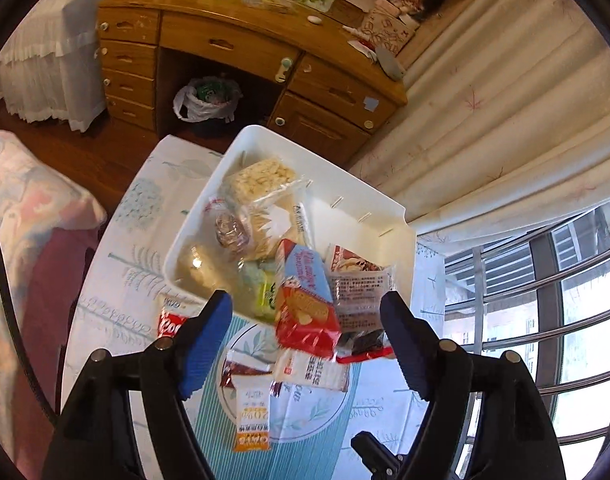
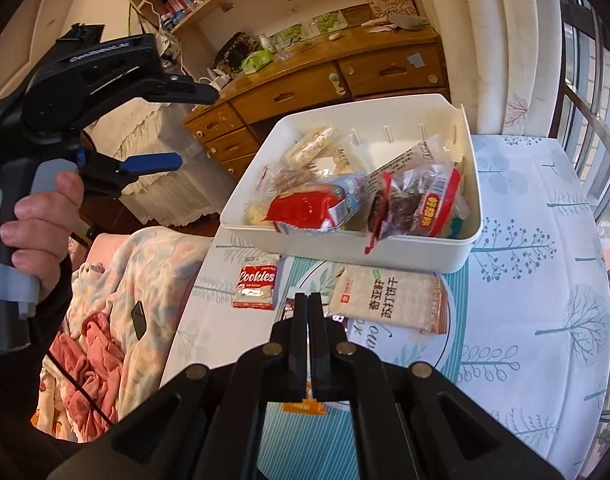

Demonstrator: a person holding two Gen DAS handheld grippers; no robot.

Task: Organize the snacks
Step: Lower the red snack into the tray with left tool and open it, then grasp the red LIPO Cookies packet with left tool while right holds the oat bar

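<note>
Right hand-held gripper (image 2: 308,300) clenched (left (image 1: 305,320) released) over leaf-print tablecloth (image 2: 525,280); wooden desk (image 2: 305,84) behind.

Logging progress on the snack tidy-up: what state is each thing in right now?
Left claw: open, empty, above the bin's near edge.
Right claw: shut, over the table.
White bin: open-topped, piled with snacks.
Cookies pack: flat on the table, outside the bin.
Cracker pack: flat on the table, outside the bin.
Red-and-blue biscuit pack: in the bin.

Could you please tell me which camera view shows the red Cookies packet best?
The right wrist view: the Cookies packet lies fully visible on the tablecloth, label readable. In the left wrist view, the left claw's blue finger hides most of it.
</note>
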